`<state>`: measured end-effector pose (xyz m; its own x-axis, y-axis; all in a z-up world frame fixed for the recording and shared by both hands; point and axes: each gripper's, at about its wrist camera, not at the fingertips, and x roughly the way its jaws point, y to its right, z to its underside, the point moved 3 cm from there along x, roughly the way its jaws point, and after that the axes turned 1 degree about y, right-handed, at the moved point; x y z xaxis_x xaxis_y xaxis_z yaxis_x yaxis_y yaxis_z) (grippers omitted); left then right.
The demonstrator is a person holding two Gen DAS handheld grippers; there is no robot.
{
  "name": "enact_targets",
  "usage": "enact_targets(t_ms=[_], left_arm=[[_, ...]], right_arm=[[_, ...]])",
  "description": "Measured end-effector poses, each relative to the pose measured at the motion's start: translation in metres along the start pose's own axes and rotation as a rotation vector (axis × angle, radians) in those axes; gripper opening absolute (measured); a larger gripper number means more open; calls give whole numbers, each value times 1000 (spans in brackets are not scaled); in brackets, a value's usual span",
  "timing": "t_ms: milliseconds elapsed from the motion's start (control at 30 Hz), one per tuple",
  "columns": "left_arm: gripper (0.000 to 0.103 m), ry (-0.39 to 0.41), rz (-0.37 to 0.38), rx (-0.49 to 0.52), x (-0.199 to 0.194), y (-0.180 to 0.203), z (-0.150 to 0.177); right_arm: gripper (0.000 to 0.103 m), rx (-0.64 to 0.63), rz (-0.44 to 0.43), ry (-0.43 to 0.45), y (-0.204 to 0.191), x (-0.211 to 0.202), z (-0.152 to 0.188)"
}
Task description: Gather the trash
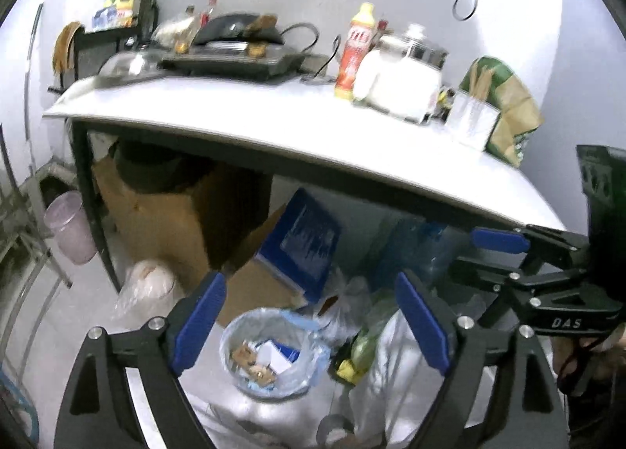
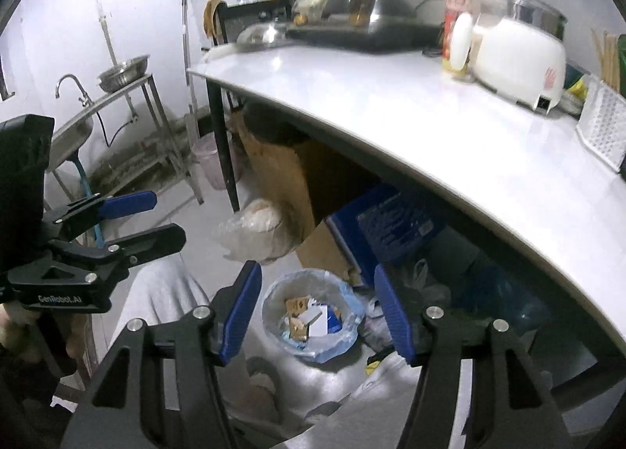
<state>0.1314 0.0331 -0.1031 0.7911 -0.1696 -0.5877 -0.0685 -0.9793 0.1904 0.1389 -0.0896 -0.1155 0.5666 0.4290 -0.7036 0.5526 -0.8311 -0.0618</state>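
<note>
1. Below both our grippers, on the floor under the white bench [image 2: 450, 136], sits the small round bin lined with a pale blue plastic bag [image 2: 313, 316]. It already holds cardboard scraps and white and blue paper pieces [image 2: 309, 318].
2. Our left gripper [image 1: 311, 325] has its blue-padded jaws wide apart with nothing between them. Our right gripper [image 2: 317, 316] also stands open and empty, a little narrower.
3. The bin lies ahead of and beneath both jaws, framed almost squarely between them in each wrist view; neither hand looks clearly nearer. Being round, it offers no long axis to line up with.
4. We judge that whatever trash we carried is now in the bin, so the next reach would be for further loose rubbish.
5. Around the bin: a brown cardboard box [image 1: 184, 214] and a blue carton [image 1: 309, 237] behind it, a clear plastic bag with something pale inside [image 2: 254, 229] to one side, and crumpled bags with a yellow-green wrapper [image 1: 360, 351] on the other.
6. The bench edge overhangs the bin's far side, and grey-clad legs [image 2: 168, 292] crowd the near side, narrowing any approach.
</note>
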Motion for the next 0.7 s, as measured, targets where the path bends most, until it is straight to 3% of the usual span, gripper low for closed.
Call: enact_targets(t_ms=[267,467,533,700], left_arm=[[102,125,-25,55,-30,19,-29],[103,175,-65,98,-45,31,-45],[103,191,-46,123,-51,37,-49],[103,241,-32,124,-63,41,-60]], right_arm=[[67,-10,19,87,2,-36,-19],[72,-12,22,146,0,-62,-34],[80,-14,22,170,-1,-70,-39],[82,-22,30,216,-4,-90,-51]])
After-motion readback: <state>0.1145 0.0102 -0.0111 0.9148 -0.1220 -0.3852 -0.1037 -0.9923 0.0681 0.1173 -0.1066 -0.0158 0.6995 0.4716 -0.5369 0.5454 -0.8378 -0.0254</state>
